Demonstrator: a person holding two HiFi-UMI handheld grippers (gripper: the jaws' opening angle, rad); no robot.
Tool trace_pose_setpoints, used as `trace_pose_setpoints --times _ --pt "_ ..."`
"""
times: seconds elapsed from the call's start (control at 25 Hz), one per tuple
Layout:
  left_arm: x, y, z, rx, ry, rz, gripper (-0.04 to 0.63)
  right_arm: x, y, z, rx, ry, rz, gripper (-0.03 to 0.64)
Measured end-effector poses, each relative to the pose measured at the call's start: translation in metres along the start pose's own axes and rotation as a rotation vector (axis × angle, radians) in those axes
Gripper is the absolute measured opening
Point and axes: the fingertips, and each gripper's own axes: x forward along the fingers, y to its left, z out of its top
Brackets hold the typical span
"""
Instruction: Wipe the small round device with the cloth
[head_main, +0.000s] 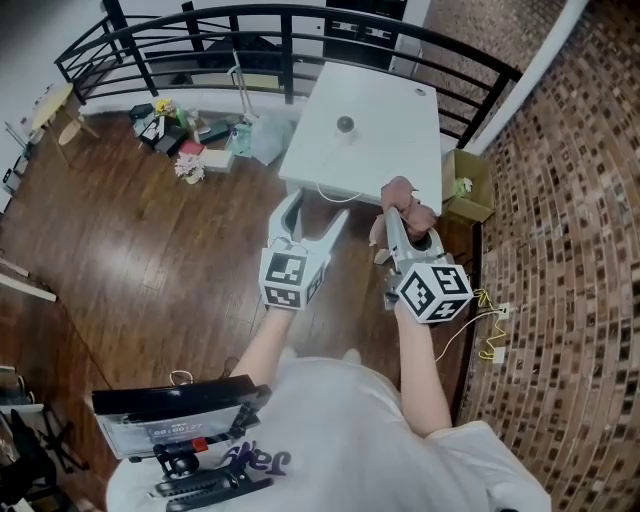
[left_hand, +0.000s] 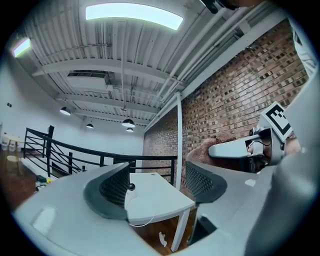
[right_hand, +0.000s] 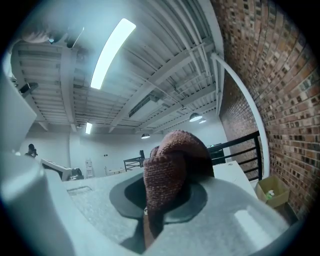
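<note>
Pointing forward side by side, left gripper (head_main: 312, 212) fingers wide, empty, right gripper (head_main: 404, 224) fingers clamped on cloth (head_main: 402, 192)

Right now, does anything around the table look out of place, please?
A pile of clutter lies on the floor left of the white table, and a thin cable droops over its near edge.
</note>
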Motion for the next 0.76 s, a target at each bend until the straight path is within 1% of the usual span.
trace_pose_setpoints --times 0.12,0.36,0.76 --pt "0.0004 0.0039 -0.0027 0.013 -0.001 0.007 0.360 0.0012 0.0005 -0.0005 -0.004 0.000 -0.001 0.026" --pt "0.0009 0.0115 -0.0060 0.009 0.000 0.009 0.360 0.0038 0.0069 -0.0024 -0.016 0.007 0.003 0.027" --pt "0.0055 0.0048 -0.0106 0.003 0.017 -0.006 0.360 0.0032 -0.0011 -0.0021 -0.015 -0.003 -0.009 0.026"
